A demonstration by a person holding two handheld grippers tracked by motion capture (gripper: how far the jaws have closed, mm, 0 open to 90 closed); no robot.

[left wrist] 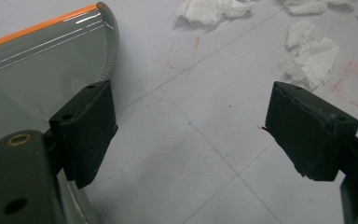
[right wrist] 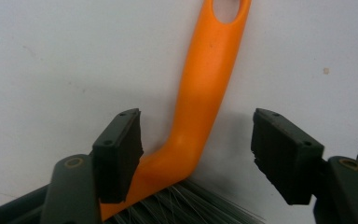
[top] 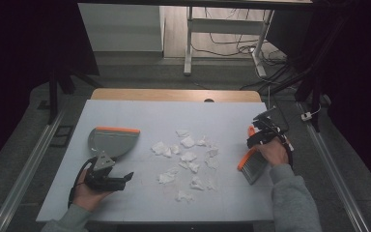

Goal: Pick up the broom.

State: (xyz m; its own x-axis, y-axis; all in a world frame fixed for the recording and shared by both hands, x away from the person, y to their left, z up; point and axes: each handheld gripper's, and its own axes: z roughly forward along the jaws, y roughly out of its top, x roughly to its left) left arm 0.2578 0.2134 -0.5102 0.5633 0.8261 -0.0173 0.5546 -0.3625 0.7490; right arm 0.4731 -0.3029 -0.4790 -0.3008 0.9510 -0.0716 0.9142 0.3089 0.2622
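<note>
Orange brush handle between spread right claw jaws, left claw spread beside grey dustpan

The worktop has a pale grey surface with a wooden strip exposed along its far edge, and it stands on grey floor covering. Metal rails run along the floor on both sides of it. Beyond the far edge stand a white cabinet and a white-framed table leg, with black cables lying on the lit floor; both flanks are dark.
</note>
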